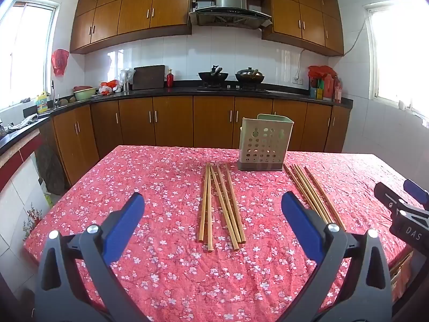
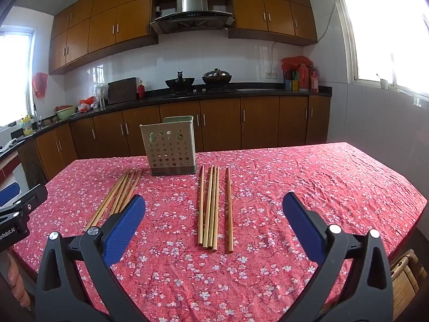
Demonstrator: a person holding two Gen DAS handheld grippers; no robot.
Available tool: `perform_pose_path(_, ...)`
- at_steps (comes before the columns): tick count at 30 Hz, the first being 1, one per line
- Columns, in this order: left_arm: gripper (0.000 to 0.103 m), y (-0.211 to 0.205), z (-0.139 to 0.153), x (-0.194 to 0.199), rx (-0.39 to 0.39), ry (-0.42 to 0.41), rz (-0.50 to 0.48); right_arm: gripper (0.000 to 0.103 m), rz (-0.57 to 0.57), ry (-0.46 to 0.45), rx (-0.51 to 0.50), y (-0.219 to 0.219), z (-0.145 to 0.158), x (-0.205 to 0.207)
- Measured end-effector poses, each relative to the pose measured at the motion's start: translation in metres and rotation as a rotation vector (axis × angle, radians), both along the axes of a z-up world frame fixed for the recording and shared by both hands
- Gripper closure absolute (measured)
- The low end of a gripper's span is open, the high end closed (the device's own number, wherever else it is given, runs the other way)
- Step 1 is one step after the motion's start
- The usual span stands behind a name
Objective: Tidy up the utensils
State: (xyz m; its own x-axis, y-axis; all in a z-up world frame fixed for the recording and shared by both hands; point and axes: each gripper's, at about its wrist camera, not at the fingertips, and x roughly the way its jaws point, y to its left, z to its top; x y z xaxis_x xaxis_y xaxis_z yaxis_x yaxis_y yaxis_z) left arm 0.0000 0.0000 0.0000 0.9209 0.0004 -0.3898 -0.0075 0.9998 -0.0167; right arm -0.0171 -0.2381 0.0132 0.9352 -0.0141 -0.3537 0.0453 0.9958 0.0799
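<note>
Two bundles of wooden chopsticks lie on a red flowered tablecloth. The left bundle (image 1: pixel 221 204) lies ahead of my left gripper (image 1: pixel 211 201), which is open, empty and above the table. The right bundle (image 1: pixel 313 193) lies to its right. In the right wrist view the right bundle (image 2: pixel 214 206) lies ahead of my right gripper (image 2: pixel 213 204), open and empty, and the left bundle (image 2: pixel 118 196) is partly hidden behind its left finger. A beige perforated utensil holder (image 1: pixel 262 145) stands upright beyond the chopsticks; it also shows in the right wrist view (image 2: pixel 171 147).
The table (image 1: pixel 134 214) ends at a far edge behind the holder. Kitchen cabinets and a counter (image 1: pixel 187 91) with woks lie beyond. The right gripper's body (image 1: pixel 402 209) shows at the left view's right edge. A wooden stool (image 2: pixel 405 279) stands at the table's near right.
</note>
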Motion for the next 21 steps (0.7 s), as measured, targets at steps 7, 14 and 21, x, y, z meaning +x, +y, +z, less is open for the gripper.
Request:
perform_pose_path(7, 0.004, 0.0006, 0.0003, -0.0003, 0.001, -0.002, 0.002, 0.002, 0.000, 0.000, 0.000, 0.0003, -0.0002, -0.0001)
perform_pose_path(14, 0.004, -0.0006, 0.0001, -0.0003, 0.005, -0.001, -0.001, 0.002, 0.001, -0.001, -0.001, 0.0006, -0.0004, -0.0002)
perform_pose_path(21, 0.004, -0.0002, 0.0002, -0.0007, 0.005, -0.002, 0.000, 0.002, 0.000, 0.000, 0.001, 0.0002, 0.0002, -0.0007)
